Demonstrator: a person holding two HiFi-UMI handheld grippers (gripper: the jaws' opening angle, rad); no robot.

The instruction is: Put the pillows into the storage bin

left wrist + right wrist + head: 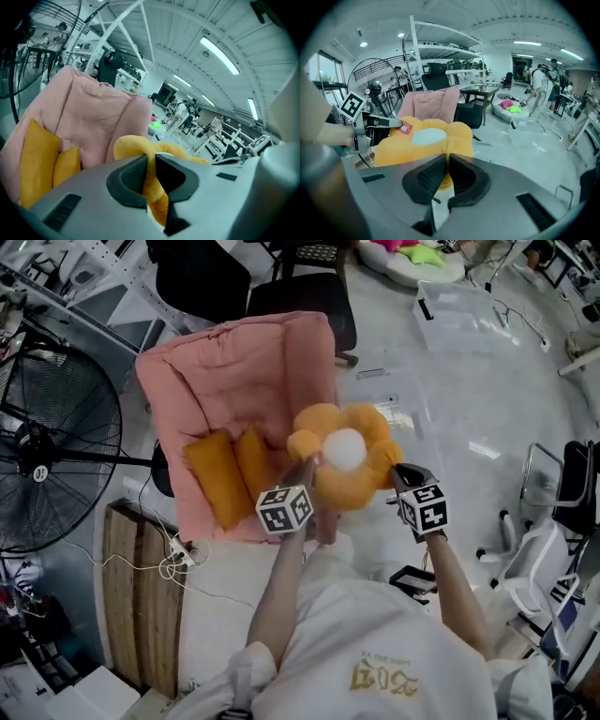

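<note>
Left gripper (151, 161): jaws nearly together, pinching a fold of yellow plush from the flower pillow (345, 454); the fabric fills the narrow gap and bulges out below the pads. Right gripper (447, 161): jaws likewise almost closed, nipping the rim of a yellow petal on the opposite side. The pillow hangs between the two grippers, clear of the floor, white round centre facing up toward the head camera. From the right gripper view the left gripper's tip sits by a small red tag (406, 127) on a petal. Directly behind the held pillow is a pink padded lounge chair (244, 381), its back tilted; two orange pillows (230, 474) lie side by side on its seat, touching each other. A clear plastic storage bin (464, 320) stands on the pale floor toward the upper right of the head view, well apart from the flower pillow and the chair. A black office chair (309, 296) stands just behind the pink one. A large black floor fan (47, 456) is at the left edge. Near it a wooden board (141, 587) lies on the floor, with a white power strip (183, 554) and loose cords beside it.
</note>
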